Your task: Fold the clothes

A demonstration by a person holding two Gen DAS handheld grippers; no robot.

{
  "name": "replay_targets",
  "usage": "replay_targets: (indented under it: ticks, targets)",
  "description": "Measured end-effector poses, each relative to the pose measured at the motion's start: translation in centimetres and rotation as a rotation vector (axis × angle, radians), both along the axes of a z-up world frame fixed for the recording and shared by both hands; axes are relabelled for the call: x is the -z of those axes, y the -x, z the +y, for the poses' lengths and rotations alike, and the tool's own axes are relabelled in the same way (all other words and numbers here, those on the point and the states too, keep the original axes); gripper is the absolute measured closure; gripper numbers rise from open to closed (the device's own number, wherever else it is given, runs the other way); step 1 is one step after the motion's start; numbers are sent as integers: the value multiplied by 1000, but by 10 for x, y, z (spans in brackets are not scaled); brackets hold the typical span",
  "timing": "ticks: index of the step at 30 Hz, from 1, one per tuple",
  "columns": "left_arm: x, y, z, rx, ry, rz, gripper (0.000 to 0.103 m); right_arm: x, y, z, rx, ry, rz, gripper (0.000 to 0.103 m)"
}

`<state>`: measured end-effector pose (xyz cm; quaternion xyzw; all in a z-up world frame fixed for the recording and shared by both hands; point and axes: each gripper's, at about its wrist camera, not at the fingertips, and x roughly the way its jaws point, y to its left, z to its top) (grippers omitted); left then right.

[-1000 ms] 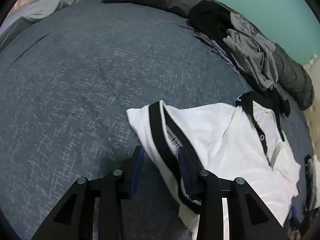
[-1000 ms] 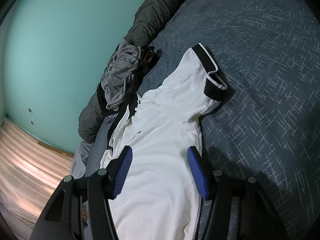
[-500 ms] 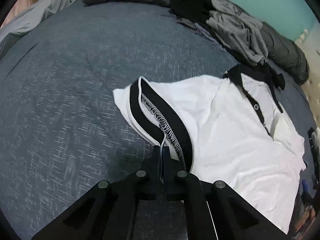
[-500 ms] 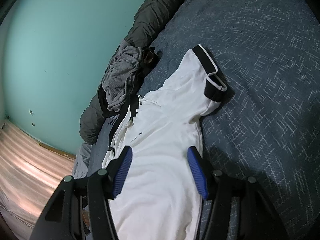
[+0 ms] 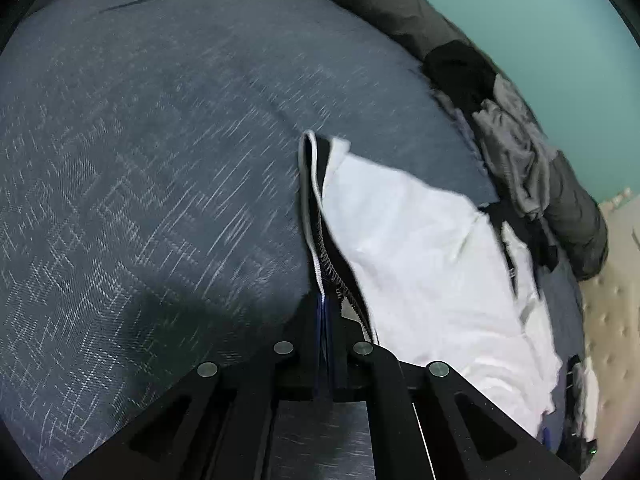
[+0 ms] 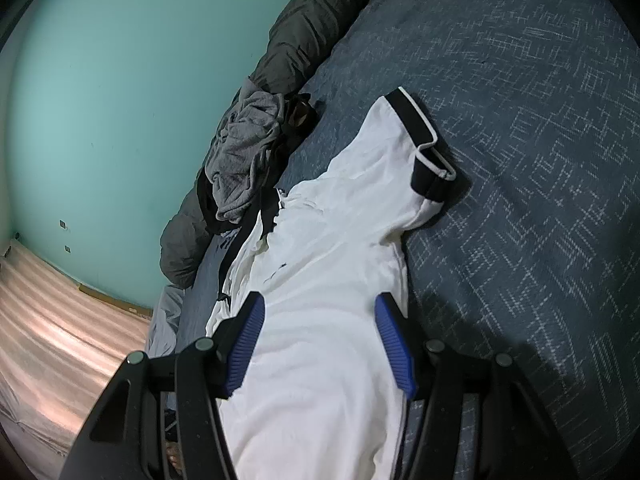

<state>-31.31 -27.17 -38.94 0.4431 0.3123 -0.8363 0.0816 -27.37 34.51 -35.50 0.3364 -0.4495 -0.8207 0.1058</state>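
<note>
A white polo shirt (image 5: 420, 264) with black collar and black sleeve cuffs lies on a dark blue bed cover (image 5: 140, 160). My left gripper (image 5: 325, 312) is shut on the black cuff (image 5: 316, 216) of one sleeve and holds it lifted, the cuff standing on edge. In the right wrist view the shirt body (image 6: 320, 320) lies flat, its other sleeve cuff (image 6: 424, 148) resting on the cover. My right gripper (image 6: 320, 340) is open, its blue pads (image 6: 248, 340) spread over the shirt body, holding nothing.
A pile of grey and black clothes (image 5: 516, 152) lies along a dark rolled duvet (image 6: 304, 40) by the teal wall (image 6: 120, 80). The bed edge and pale floor (image 6: 48, 320) are at the left of the right wrist view.
My left gripper closed on the sleeve cuff and lifted it, swinging so the cuff now stands upright. The right gripper has stayed open over the shirt.
</note>
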Motion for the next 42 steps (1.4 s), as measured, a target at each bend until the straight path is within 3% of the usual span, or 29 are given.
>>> replay_targets:
  ticks: [14, 22, 26, 29, 32, 36, 42]
  targets:
    - [4, -8, -8, -23, -15, 32, 102, 0, 0, 1, 3, 1, 1, 45]
    - [8, 2, -13, 14, -65, 31, 100, 1, 1, 1, 1, -1, -3, 45]
    - [-3, 0, -27, -24, -43, 39, 93, 2, 2, 0, 3, -2, -7, 45]
    - [-10, 10, -38, -50, -24, 58, 78, 2, 2, -1, 1, -5, -5, 45]
    - [-17, 20, -50, -73, -5, 78, 77, 1, 2, -2, -3, -11, -2, 45]
    - [-16, 53, -52, -37, 37, 66, 67, 2, 2, -2, -3, -19, -6, 45]
    - [-10, 81, -60, -27, 4, 93, 66, 4, 3, -3, -7, -31, -11, 45]
